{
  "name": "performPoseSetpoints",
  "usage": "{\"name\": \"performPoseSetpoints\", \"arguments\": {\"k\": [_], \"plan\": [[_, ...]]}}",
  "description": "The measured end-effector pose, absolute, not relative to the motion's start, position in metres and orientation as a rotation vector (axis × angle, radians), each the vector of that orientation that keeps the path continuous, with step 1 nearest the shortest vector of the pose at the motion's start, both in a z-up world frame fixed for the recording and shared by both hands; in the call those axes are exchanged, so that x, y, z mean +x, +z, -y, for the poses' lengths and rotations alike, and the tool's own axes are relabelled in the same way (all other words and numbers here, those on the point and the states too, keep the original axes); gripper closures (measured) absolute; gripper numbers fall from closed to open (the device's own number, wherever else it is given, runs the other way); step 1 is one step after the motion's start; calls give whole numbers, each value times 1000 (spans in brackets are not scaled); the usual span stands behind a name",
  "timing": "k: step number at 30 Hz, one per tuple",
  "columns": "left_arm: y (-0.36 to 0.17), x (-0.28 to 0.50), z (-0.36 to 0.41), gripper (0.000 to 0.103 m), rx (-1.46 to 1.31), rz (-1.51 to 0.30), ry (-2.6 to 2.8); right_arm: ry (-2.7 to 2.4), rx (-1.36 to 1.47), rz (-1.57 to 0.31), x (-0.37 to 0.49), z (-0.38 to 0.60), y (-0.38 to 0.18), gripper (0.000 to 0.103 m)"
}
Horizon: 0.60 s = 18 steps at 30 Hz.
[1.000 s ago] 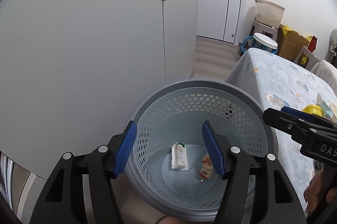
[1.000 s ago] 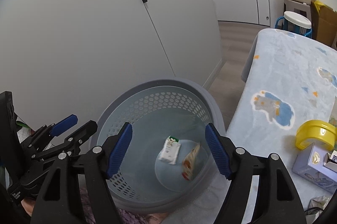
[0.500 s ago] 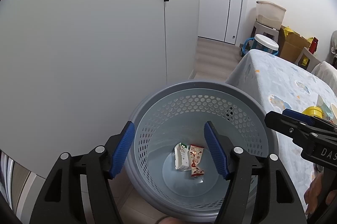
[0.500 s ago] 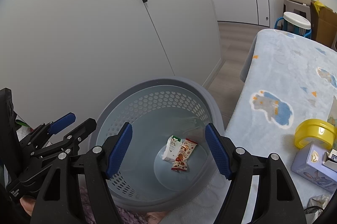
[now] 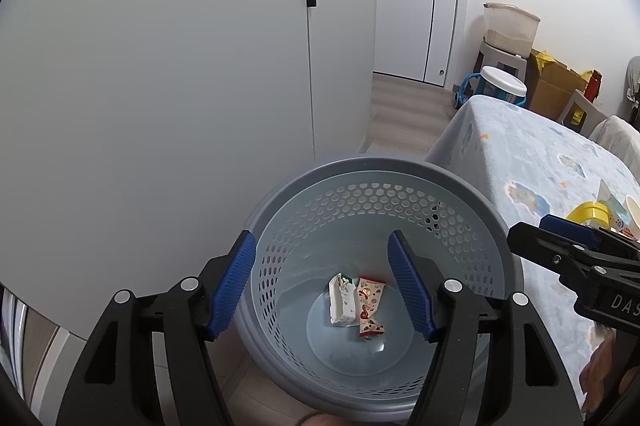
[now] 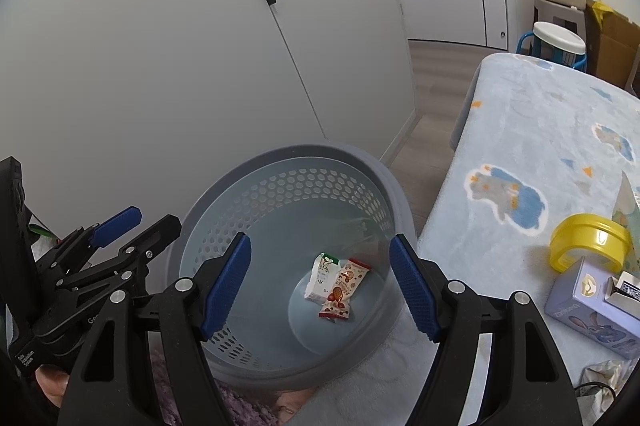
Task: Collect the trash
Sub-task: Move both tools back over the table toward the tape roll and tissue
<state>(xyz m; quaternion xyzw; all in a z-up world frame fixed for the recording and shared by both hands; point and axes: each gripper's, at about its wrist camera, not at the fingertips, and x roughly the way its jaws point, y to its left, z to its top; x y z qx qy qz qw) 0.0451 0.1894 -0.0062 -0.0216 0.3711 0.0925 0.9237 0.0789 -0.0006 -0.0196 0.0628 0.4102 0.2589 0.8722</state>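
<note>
A grey perforated basket [image 5: 360, 164] stands on the floor between a white cupboard and the table. On its bottom lie a small white carton [image 5: 342, 300] and a red-and-white snack packet [image 5: 370, 308], side by side and touching. My left gripper [image 5: 320, 246] hovers above the basket, open, with nothing between its blue pads. My right gripper [image 6: 320, 242] hangs over the same basket [image 6: 304, 151], open and empty too; below it are the carton [image 6: 322, 276] and the packet [image 6: 344, 288]. Each gripper shows in the other's view: left gripper [image 6: 140, 226], right gripper [image 5: 560, 230].
To the right is a table under a blue patterned blanket [image 6: 520, 130], with a yellow tub [image 6: 588, 240], a purple box [image 6: 592, 306] and a crumpled wrapper [image 6: 600, 374] on it. White cupboard doors [image 5: 160, 86] stand behind the basket. Boxes and a stool sit at the far wall.
The red-and-white packet has dropped from beside the left gripper's right finger to the basket's bottom and now lies flat against the white carton. The left jaws have widened slightly.
</note>
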Motion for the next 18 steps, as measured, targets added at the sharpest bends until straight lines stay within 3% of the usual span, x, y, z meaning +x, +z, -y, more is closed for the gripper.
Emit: {"name": "performPoseSetpoints", "arguments": {"k": [18], "plan": [[0,42,-162,34,-23,-735,133,467,147,-833,56,39,-11,31]]}}
